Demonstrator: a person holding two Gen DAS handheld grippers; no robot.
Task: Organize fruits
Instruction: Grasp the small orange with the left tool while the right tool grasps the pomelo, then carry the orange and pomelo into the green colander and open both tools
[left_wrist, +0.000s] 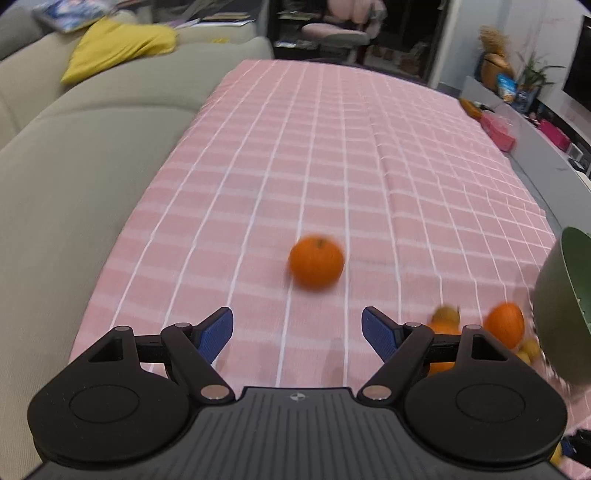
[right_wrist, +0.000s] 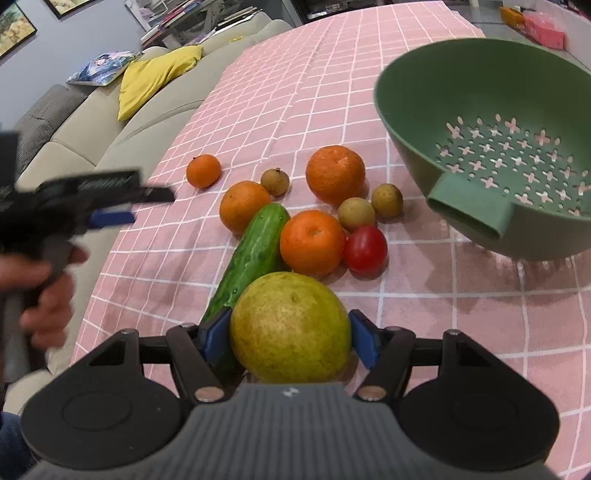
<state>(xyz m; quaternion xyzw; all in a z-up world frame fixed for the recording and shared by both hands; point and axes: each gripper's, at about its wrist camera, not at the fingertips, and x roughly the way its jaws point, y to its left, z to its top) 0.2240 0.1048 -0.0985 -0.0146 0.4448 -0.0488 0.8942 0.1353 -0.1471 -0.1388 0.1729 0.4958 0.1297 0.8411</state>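
My right gripper (right_wrist: 290, 334) has its blue pads pressed against both sides of a large yellow-green citrus (right_wrist: 290, 328), so the jaws are closed on that fruit. It sits at the near end of the fruit pile on the pink checked tablecloth (right_wrist: 461, 332).

Taking the green colander (right_wrist: 491, 147) as my landmark: it stands on the cloth, and everything else lies to its left. Nearest its handle are two small brown fruits (right_wrist: 371, 206), with a red tomato (right_wrist: 365, 250) just below them. A big orange (right_wrist: 335, 174) sits a little farther left, then a mid-sized orange (right_wrist: 313, 243) touching the tomato. A cucumber (right_wrist: 251, 254) runs diagonally beside that orange. Beyond it are another orange (right_wrist: 244, 206), a third brown fruit (right_wrist: 275, 181), and, farthest from the colander, a small mandarin (right_wrist: 203, 171).

My left gripper (left_wrist: 297, 334) hangs above the cloth with its jaws spread wide and nothing between them; the mandarin (left_wrist: 316, 262) lies just ahead of it.
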